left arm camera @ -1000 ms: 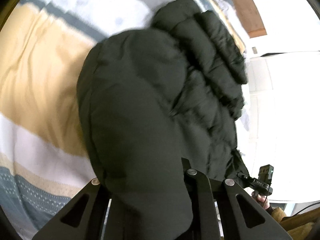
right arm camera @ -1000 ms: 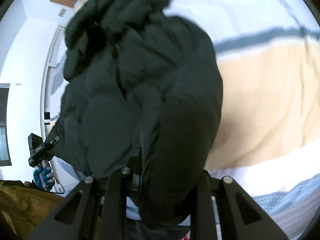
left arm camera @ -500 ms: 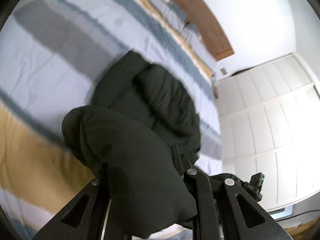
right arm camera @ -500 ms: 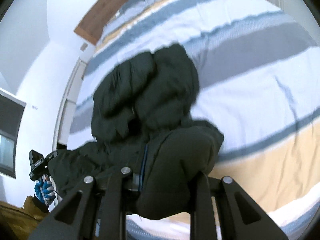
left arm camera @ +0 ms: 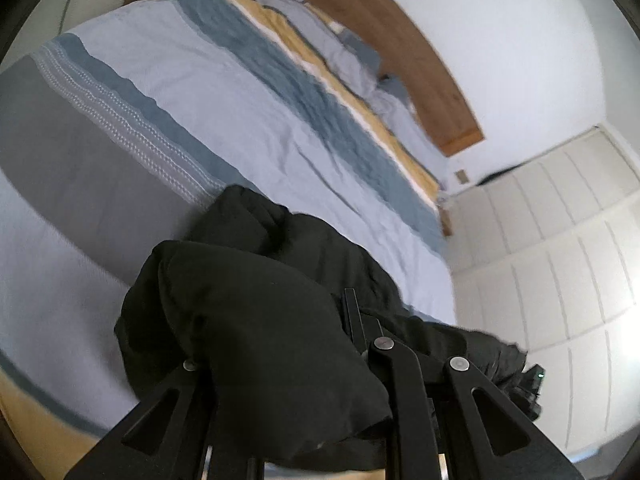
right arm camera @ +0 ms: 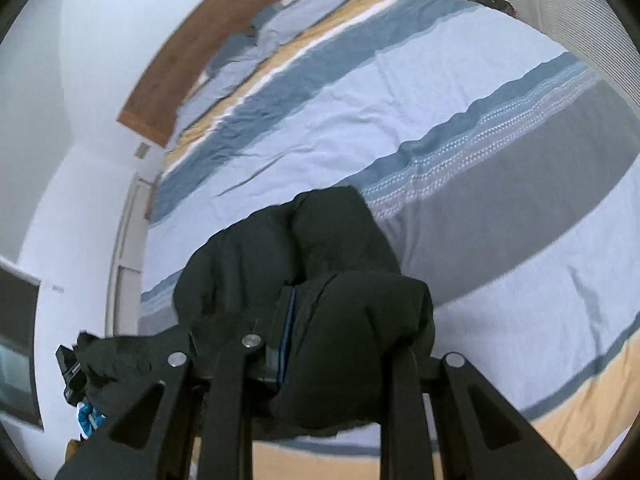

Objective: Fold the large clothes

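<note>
A dark puffy jacket (left arm camera: 260,320) lies bunched on the striped duvet (left arm camera: 240,100), its near part lifted off the bed. My left gripper (left arm camera: 288,308) is shut on a thick fold of it; one finger (left arm camera: 352,312) shows and the other is buried in fabric. In the right wrist view the same jacket (right arm camera: 320,248) stretches between both grippers. My right gripper (right arm camera: 344,316) is shut on its edge, beside a blue trim line. The left gripper (right arm camera: 70,364) appears at the far left of that view, above a blue-gloved hand (right arm camera: 88,416).
The duvet (right arm camera: 400,100) runs up to pillows (left arm camera: 352,52) and a wooden headboard (left arm camera: 400,40). White panelled wardrobe doors (left arm camera: 560,240) stand to the right of the bed. A ribbed white panel (right arm camera: 560,0) borders the bed's other side.
Both grippers rose and travelled toward the headboard with the jacket in them. The jacket, which filled both views, now sits low in them, and much more of the bed shows.
</note>
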Available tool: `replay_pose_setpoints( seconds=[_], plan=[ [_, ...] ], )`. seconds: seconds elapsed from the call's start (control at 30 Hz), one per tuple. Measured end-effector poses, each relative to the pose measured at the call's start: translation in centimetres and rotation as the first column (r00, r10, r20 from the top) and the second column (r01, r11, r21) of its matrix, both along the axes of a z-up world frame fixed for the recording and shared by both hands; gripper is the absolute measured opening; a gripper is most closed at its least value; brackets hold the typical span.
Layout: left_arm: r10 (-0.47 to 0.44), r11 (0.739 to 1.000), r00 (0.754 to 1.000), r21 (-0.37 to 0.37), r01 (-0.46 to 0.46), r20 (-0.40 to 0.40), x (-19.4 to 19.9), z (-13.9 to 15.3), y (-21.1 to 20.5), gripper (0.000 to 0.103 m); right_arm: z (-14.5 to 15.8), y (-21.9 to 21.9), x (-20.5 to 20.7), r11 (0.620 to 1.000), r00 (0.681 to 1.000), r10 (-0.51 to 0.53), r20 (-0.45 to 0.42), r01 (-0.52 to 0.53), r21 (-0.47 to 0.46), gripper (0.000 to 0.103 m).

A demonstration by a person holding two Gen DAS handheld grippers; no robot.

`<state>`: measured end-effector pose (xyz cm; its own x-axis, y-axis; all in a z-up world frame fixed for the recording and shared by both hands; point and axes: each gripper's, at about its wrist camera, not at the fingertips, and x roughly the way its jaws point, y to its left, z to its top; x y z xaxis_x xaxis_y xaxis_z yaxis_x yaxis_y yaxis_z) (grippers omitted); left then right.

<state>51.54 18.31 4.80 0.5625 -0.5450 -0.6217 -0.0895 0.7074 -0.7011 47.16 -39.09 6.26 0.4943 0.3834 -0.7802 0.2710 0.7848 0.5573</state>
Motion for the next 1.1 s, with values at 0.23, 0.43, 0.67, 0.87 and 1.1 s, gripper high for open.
replay_pose_setpoints(
  seconds=[0.23, 0.43, 0.67, 0.87, 1.1],
  plan=[
    [0.039, 0.998, 0.993, 0.048, -0.033, -0.112, 8.1, -5.7, -0.8, 0.019, -5.4, -0.5, 7.8, 0.998, 0.99, -0.065, -0.122, 0.067, 0.018, 0.02],
    [0.038, 0.998, 0.981, 0.062, -0.026, -0.189, 11.9, -10.0, -2.2, 0.024, -10.4, -0.4, 11.8, 0.995, 0.971, -0.096, -0.219, 0.102, 0.02, 0.021],
    [0.05, 0.999, 0.971, 0.001, -0.051, -0.235, 13.5, -12.6, -2.1, 0.036, -14.5, 0.1, 13.5, 0.99, 0.954, -0.118, -0.275, 0.135, 0.047, 0.028],
    [0.093, 0.987, 0.975, -0.111, -0.117, -0.203, 13.8, -9.5, -0.1, 0.077, -13.3, -0.6, 13.3, 0.976, 0.962, -0.153, -0.228, 0.183, 0.119, 0.073],
    [0.14, 0.99, 0.986, -0.009, -0.142, -0.09, 13.0, -3.1, 1.6, 0.085, -9.6, -1.8, 13.0, 0.959, 0.967, -0.203, -0.155, 0.228, 0.168, 0.086]
  ],
)
